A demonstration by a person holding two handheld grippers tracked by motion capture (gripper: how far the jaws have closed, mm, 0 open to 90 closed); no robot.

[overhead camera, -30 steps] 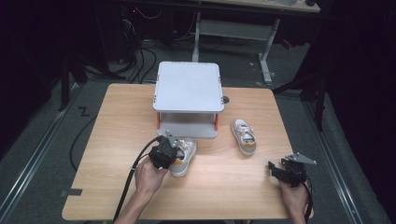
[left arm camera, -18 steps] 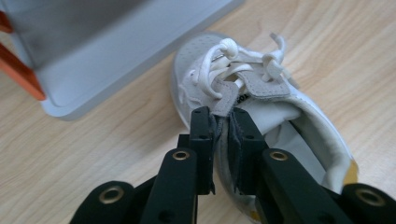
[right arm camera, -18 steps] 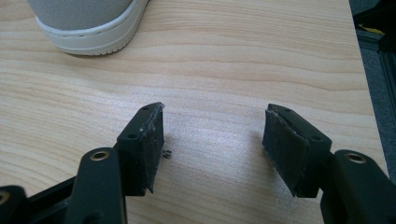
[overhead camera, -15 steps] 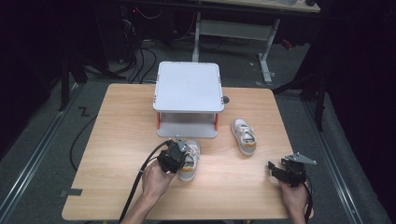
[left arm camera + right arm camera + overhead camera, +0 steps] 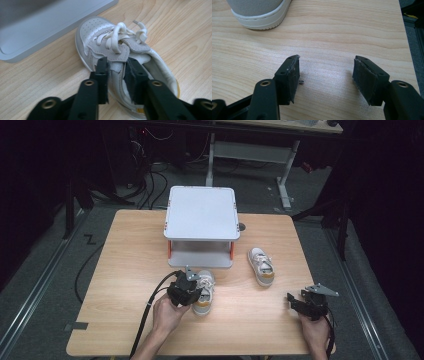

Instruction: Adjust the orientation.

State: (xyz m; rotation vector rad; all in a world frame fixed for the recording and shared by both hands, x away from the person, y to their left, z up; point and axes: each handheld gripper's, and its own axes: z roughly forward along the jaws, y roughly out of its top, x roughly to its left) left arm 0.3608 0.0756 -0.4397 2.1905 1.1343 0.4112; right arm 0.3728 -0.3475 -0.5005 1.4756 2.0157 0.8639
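While our left hand-held gripper sits over the near shoe, its jaws have just been opening: in the left gripper view they straddle the shoe's inner side wall near the collar, one jaw outside the shoe and one inside the opening, with a narrow gap, and the pads seem no longer to press on the wall. This shoe lies on the tabletop just in front of the grey two-level stand. Its long axis runs roughly from us toward the stand, the perforated toe pointing at the stand's base and the yellow-edged heel toward us; the laces face up.

We see a second shoe to the right of the stand, well apart from the first, toe away from us and slightly tilted.

Our right hand-held gripper rests near the tabletop's right front corner, jaws wide with only bare wood between them.
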